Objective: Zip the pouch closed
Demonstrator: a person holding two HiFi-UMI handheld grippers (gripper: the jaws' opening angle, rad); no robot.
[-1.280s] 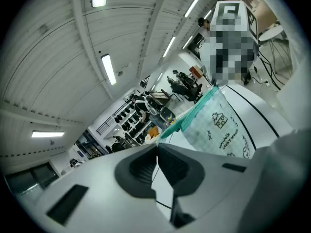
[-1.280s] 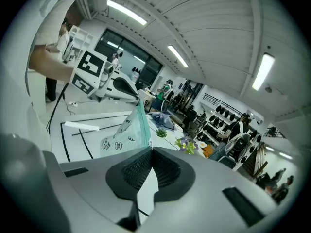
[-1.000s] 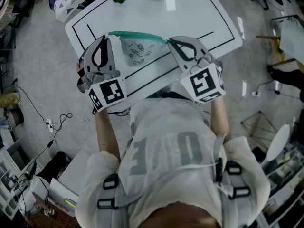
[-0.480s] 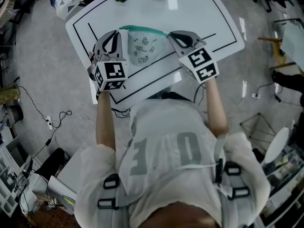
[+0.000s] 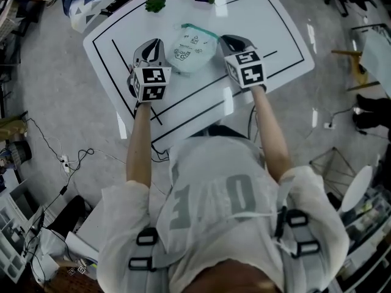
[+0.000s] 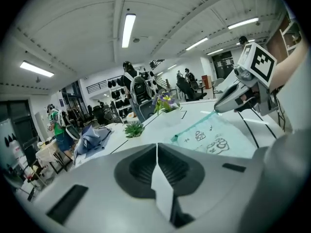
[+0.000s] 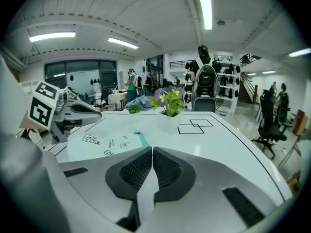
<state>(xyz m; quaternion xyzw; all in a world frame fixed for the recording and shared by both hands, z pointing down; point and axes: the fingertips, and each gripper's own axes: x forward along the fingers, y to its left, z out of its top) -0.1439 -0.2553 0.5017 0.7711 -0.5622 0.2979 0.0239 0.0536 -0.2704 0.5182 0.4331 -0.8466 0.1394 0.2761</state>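
Pouch (image 5: 192,50) lowered onto tabletop (image 5: 269,17) between left claw (image 5: 154,43) and right claw (image 5: 230,40), both pinched together, empty; zipping seemingly finished

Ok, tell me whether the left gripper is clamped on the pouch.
No, the left gripper is shut on nothing; the pouch lies beyond its jaws.

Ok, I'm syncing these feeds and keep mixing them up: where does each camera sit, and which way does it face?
Head view: on the person's head, looking steeply down at the table, pouch, left gripper and right gripper; torso and forearms show.
Left gripper view: on the left gripper, looking along its shut jaws; the right gripper shows.
Right gripper view: on the right gripper, along its shut jaws; the left gripper shows.
Both gripper views share the pouch.
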